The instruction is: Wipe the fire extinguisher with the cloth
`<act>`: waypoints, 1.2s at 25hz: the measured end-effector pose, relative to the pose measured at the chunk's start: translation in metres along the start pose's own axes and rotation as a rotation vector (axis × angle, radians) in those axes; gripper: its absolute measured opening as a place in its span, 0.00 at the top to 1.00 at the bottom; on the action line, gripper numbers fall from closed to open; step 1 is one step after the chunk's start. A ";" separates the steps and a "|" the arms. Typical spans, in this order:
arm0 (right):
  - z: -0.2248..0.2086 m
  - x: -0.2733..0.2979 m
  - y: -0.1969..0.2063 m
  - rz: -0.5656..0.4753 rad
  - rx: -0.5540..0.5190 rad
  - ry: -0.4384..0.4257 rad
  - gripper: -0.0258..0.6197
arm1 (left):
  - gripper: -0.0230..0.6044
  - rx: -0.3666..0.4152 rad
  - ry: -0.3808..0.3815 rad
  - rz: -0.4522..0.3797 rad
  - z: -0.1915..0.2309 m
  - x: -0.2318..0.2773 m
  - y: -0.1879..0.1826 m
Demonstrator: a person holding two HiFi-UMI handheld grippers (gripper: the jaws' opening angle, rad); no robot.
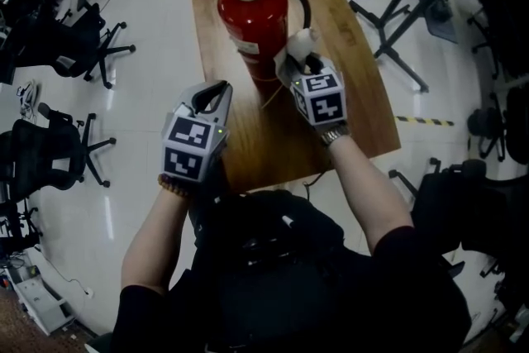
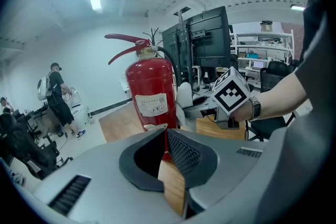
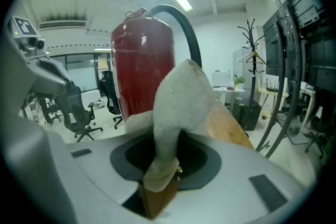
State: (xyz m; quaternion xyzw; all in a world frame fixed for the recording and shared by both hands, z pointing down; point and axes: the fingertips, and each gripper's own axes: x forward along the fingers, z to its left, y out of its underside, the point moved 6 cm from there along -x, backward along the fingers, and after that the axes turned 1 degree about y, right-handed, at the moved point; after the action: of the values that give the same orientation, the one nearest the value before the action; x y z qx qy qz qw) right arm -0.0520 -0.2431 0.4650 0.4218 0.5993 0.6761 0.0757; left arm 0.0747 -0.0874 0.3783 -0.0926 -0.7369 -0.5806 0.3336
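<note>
Cloth pinched in right gripper fingers, masking extinguisher side, left gripper fingers together.

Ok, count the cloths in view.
1. The cloth is clamped in the right gripper, beside the fire extinguisher on the table. The left gripper is shut and empty; others may be hidden.
</note>
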 end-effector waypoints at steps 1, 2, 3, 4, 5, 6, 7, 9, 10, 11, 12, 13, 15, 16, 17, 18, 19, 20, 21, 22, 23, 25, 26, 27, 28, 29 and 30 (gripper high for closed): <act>0.000 0.002 0.004 0.007 0.002 0.000 0.78 | 0.95 0.006 0.002 0.004 0.000 0.001 -0.001; 0.000 0.004 0.007 0.015 0.002 0.001 0.78 | 0.95 0.011 0.003 0.006 0.000 0.003 -0.002; 0.000 0.006 0.009 0.024 0.000 0.003 0.78 | 0.95 0.016 0.005 0.008 0.001 0.004 -0.003; 0.000 0.008 0.013 0.036 -0.001 0.005 0.78 | 0.95 0.022 0.007 0.010 0.001 0.006 -0.005; 0.000 0.011 0.019 0.051 0.000 0.007 0.78 | 0.95 0.029 0.011 0.012 0.001 0.007 -0.006; 0.000 0.013 0.025 0.065 0.003 0.010 0.78 | 0.95 0.038 0.017 0.015 0.001 0.009 -0.007; 0.000 0.015 0.029 0.075 0.006 0.014 0.78 | 0.95 0.047 0.023 0.018 0.001 0.010 -0.008; -0.001 0.021 0.040 0.095 0.021 0.019 0.78 | 0.95 0.061 0.035 0.023 0.002 0.014 -0.010; -0.001 0.024 0.043 0.100 0.025 0.023 0.78 | 0.95 0.066 0.041 0.026 0.003 0.016 -0.010; -0.001 0.026 0.045 0.101 0.025 0.028 0.78 | 0.95 0.071 0.047 0.029 0.004 0.018 -0.009; -0.001 0.028 0.046 0.103 0.024 0.035 0.78 | 0.95 0.076 0.054 0.032 0.005 0.020 -0.008; -0.001 0.030 0.049 0.108 0.024 0.041 0.78 | 0.95 0.082 0.062 0.034 0.006 0.021 -0.007; 0.000 0.035 0.056 0.128 0.024 0.053 0.78 | 0.95 0.088 0.077 0.037 0.009 0.025 -0.004; 0.001 0.037 0.061 0.143 0.024 0.060 0.78 | 0.95 0.088 0.086 0.037 0.011 0.026 -0.003; 0.002 0.039 0.067 0.159 0.026 0.067 0.78 | 0.95 0.088 0.096 0.036 0.013 0.028 -0.001; 0.003 0.042 0.073 0.176 0.031 0.074 0.78 | 0.95 0.088 0.108 0.034 0.014 0.029 0.000; 0.005 0.044 0.079 0.194 0.038 0.081 0.78 | 0.95 0.089 0.121 0.032 0.016 0.031 0.001; 0.006 0.046 0.084 0.210 0.046 0.091 0.78 | 0.95 0.091 0.134 0.030 0.018 0.033 0.003; 0.006 0.048 0.088 0.221 0.052 0.102 0.78 | 0.95 0.094 0.147 0.030 0.020 0.034 0.004; 0.007 0.050 0.092 0.233 0.059 0.115 0.78 | 0.95 0.097 0.160 0.030 0.022 0.035 0.006; 0.008 0.052 0.095 0.245 0.065 0.127 0.78 | 0.95 0.100 0.170 0.031 0.025 0.036 0.008; 0.009 0.056 0.099 0.260 0.076 0.149 0.78 | 0.95 0.101 0.188 0.030 0.032 0.037 0.011; 0.009 0.058 0.102 0.269 0.083 0.160 0.78 | 0.95 0.103 0.196 0.028 0.036 0.038 0.012; 0.010 0.059 0.105 0.279 0.091 0.170 0.78 | 0.95 0.105 0.204 0.027 0.039 0.038 0.013; 0.010 0.060 0.107 0.287 0.097 0.181 0.78 | 0.95 0.108 0.214 0.025 0.042 0.039 0.014; 0.011 0.061 0.109 0.293 0.102 0.193 0.78 | 0.95 0.112 0.224 0.024 0.044 0.040 0.015; 0.011 0.062 0.110 0.298 0.107 0.203 0.78 | 0.95 0.114 0.234 0.024 0.046 0.041 0.017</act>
State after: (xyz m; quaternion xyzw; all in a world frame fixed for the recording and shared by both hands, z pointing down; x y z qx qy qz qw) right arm -0.0394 -0.2268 0.5906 0.4388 0.5701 0.6860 -0.1087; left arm 0.0351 -0.0499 0.4114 -0.0139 -0.7238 -0.5404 0.4289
